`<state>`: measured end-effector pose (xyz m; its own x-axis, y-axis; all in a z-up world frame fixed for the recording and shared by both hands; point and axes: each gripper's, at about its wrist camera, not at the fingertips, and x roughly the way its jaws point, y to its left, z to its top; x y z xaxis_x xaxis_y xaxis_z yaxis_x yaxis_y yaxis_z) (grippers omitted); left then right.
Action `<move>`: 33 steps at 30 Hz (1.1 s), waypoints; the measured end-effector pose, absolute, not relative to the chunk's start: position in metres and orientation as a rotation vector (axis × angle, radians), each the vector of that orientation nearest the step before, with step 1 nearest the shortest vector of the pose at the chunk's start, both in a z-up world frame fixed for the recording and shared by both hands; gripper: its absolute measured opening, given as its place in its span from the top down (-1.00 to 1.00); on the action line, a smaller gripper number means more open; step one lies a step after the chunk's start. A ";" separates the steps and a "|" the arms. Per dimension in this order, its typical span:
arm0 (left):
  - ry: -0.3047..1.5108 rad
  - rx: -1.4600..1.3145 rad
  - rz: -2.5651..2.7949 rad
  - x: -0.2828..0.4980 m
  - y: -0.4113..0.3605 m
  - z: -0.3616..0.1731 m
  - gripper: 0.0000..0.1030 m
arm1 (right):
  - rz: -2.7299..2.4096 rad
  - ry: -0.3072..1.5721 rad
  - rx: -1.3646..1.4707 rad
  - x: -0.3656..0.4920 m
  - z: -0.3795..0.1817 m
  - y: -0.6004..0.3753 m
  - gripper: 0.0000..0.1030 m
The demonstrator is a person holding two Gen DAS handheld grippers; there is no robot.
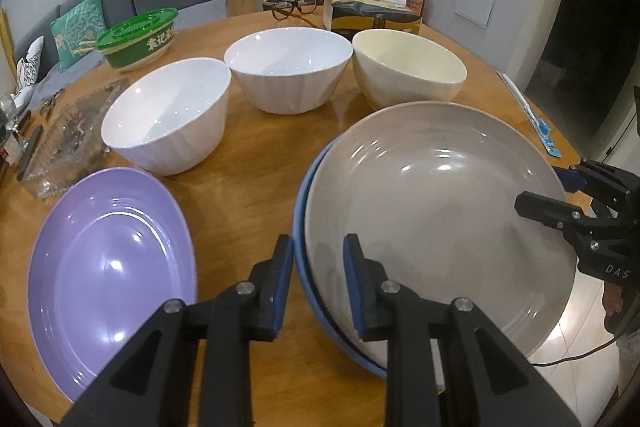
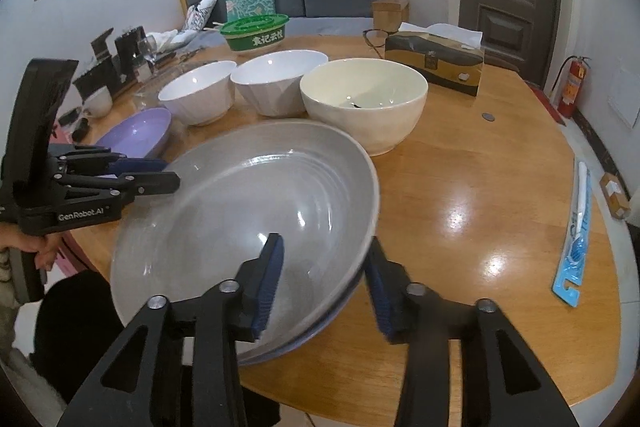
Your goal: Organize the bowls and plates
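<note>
The grey plate [image 1: 440,211] and white bowls [image 1: 288,67] looked glossy, smooth ceramic; the table [image 2: 460,195] was varnished wood.

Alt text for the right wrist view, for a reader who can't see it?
The right gripper straddles the rim of a grey plate stacked on a blue plate on a wooden table. Three bowls line up behind; the left gripper reaches in opposite.

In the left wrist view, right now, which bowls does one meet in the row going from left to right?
White bowl on the left → white bowl in the middle → cream bowl.
</note>
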<state>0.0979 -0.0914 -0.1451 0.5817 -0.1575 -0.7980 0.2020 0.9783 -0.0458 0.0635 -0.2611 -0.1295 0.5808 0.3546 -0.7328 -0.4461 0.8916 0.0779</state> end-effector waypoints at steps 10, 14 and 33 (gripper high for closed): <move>0.914 0.034 -0.216 0.097 -0.088 -0.141 0.55 | 0.457 0.827 -0.115 0.059 -0.129 -0.270 0.11; 0.902 0.026 -0.214 0.095 -0.084 -0.138 0.55 | 0.467 0.804 -0.092 0.056 -0.121 -0.274 0.09; 0.793 -0.061 -0.145 0.066 -0.016 -0.103 0.47 | 0.449 0.775 -0.138 0.048 -0.098 -0.250 0.02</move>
